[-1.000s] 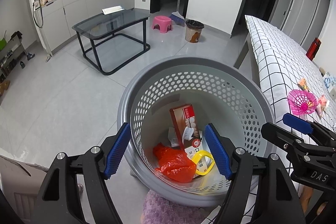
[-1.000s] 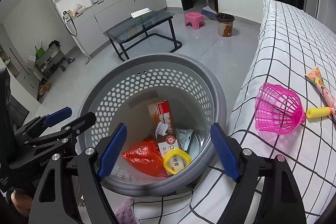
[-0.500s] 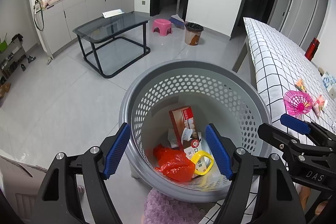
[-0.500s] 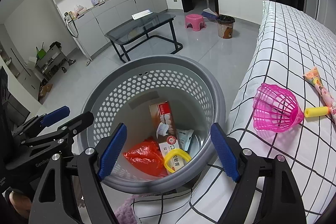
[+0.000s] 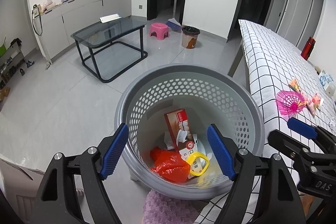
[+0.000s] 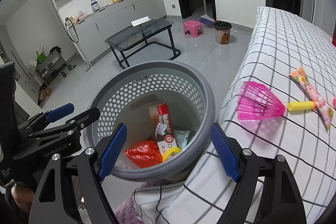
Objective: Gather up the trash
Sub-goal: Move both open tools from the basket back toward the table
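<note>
Several pieces of trash already down in the grey perforated plastic basket (image 5: 189,85), standing on the floor just beside the bed with the black-and-white checked cover (image 6: 283,39): one tall red-and-white toothpaste carton (image 5: 178,129) leaning upright, one crumpled red plastic bag (image 5: 169,165), one yellow plastic ring-shaped lid (image 5: 198,164), plus at least one pale packet (image 6: 182,135) half hidden under the carton, exact count of those unclear. Partly done, then, by the look of it. Still lying on the bed: one pink wire-mesh basket with a yellow foam handle (image 6: 259,103), one long pink-and-orange snack wrapper (image 6: 310,93) just beside that handle, one small pink wrapper (image 5: 316,101) near the mesh, one scrap of clear crumpled plastic (image 5: 332,123) at the frame edge, and one white-and-blue packet (image 5: 326,80) farther up the cover. At least five pieces left, though whether each counts as trash cannot be told. Both tools above the grey basket and empty: left gripper (image 5: 168,152) with blue-padded fingers (image 5: 114,149) spread wide, nothing between them; right gripper (image 6: 168,152) likewise spread wide and holding nothing, near the bed's edge. Two grippers, one collecting basket. Farther off on the tiled floor, one woven waste bin with a black liner (image 5: 190,37), one pink plastic stool (image 5: 159,29), one dark glass-topped table (image 5: 111,33), well apart from the work. Likely next: a reach to the right for the items on the cover.
</note>
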{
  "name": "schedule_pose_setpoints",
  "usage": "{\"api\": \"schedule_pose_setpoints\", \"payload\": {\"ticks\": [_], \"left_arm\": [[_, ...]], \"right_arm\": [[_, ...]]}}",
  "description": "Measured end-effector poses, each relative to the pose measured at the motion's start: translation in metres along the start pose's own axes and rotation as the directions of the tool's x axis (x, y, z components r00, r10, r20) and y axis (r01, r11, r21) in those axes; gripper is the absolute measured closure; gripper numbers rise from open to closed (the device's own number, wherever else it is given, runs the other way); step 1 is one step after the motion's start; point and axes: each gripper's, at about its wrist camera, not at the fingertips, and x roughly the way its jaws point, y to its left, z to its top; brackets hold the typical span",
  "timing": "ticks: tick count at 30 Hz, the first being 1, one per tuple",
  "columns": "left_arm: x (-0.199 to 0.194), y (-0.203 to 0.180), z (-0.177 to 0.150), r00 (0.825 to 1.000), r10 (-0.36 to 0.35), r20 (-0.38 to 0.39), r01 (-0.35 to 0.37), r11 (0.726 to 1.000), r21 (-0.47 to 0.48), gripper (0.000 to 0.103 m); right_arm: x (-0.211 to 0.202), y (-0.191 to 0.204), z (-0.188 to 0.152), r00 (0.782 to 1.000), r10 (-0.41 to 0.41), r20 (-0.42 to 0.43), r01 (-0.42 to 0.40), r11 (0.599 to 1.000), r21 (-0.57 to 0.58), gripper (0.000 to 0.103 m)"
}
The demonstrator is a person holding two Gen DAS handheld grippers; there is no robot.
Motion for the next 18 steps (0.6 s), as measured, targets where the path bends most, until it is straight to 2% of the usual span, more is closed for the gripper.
{"api": "schedule_pose_setpoints", "payload": {"ticks": [9,18], "left_arm": [[-0.006,-0.026,0.008,0.999,-0.037,0.027,0.036,0.998,0.042,0.023],[-0.010,-0.077,0.013,0.991,-0.128,0.042,0.121,0.984,0.128,0.020]], "right_arm": [[-0.040,-0.026,-0.019,0.998,-0.041,0.043,0.039,0.998,0.048,0.025],[-0.083,-0.079,-0.051,0.988,-0.145,0.062,0.133,0.978,0.162,0.025]]}}
